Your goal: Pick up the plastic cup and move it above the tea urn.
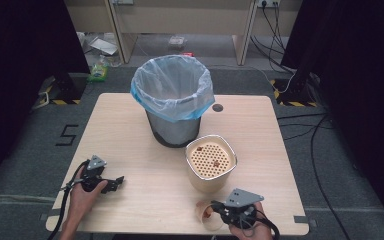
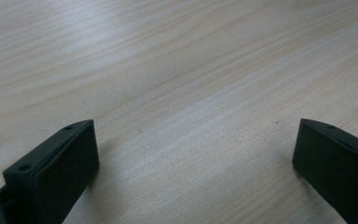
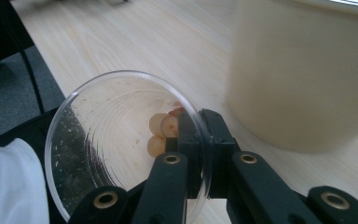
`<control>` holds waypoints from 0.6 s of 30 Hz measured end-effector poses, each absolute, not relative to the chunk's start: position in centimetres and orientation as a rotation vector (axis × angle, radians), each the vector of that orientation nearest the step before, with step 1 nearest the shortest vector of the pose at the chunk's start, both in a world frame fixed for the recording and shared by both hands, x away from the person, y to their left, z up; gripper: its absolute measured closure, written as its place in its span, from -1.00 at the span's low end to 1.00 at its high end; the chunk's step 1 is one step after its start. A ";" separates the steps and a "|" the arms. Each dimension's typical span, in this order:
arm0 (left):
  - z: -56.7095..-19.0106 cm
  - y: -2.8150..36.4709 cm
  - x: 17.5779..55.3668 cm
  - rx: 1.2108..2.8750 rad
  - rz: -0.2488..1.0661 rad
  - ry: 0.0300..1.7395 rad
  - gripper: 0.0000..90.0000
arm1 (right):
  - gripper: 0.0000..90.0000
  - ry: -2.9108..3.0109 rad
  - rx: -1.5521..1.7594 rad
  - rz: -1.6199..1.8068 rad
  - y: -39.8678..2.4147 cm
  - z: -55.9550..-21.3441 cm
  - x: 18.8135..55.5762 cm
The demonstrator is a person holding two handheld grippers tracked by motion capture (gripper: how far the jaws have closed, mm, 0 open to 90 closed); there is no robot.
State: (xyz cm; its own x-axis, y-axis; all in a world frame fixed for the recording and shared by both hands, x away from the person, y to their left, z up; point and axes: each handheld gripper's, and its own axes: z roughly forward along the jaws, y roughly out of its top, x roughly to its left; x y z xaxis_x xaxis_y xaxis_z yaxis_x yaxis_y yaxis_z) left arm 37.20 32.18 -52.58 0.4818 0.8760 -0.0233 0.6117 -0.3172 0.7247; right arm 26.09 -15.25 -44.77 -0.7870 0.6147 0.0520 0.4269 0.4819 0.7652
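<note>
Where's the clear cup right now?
The clear cup is at the table's near edge on the right, clamped by its rim in the right gripper, just in front of the beige perforated-top container.

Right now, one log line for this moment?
left gripper open, empty, on table | right gripper shut on clear cup rim | beige bin beside
</note>
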 end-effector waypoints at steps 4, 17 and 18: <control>-52.6 32.2 37.2 2.048 0.497 1.225 -1.00 | 0.95 2.462 0.944 1.161 -17.3 -44.6 26.1; -52.6 32.2 37.2 2.047 0.499 1.225 -1.00 | 0.95 2.322 1.071 1.020 -22.5 -44.1 27.6; -52.6 32.2 37.2 2.047 0.499 1.225 -1.00 | 0.95 2.311 1.078 1.014 -22.7 -44.1 27.8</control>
State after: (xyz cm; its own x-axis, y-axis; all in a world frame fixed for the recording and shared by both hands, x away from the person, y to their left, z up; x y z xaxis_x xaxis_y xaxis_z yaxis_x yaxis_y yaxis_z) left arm 37.17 32.19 -52.58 0.4812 0.8763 -0.0224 0.6112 -0.3171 0.7251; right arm 27.78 -22.71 -44.10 -0.6255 0.7788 -0.0474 0.4926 0.4413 0.7501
